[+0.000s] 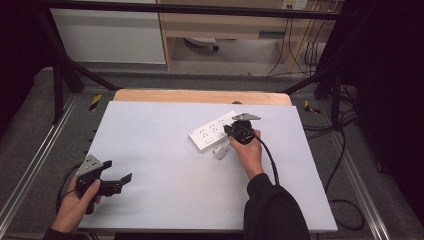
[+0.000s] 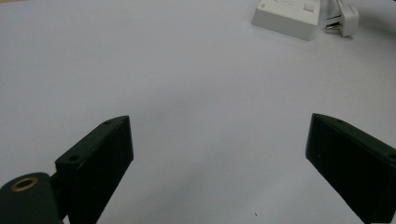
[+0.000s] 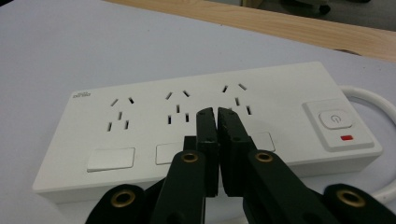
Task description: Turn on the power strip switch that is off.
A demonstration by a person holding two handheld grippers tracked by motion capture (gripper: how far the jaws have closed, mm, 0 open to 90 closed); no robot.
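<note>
Your right tongs (image 3: 218, 122) are clenched, jaws pressed together with nothing between them, and their tips sit over the power strip (image 3: 205, 126), just in front of its middle and right socket groups. The strip lies right of the bench's (image 1: 165, 165) middle, toward the far edge, with a white plug (image 1: 220, 151) on the sheet just beside its near end. From the closed tips aimed at the strip's face, you seem to be lining up to press or nudge it; the power button (image 3: 335, 119) sits to the right of the tips, apart from them. If that is your target, the next move calls for a small shift right and a light downward push.

Your right hand (image 1: 248, 152) reaches forward with the wrist angled down. Your left tongs (image 1: 116, 184) rest released, jaws wide apart, at the near-left corner, well apart from the strip.
</note>
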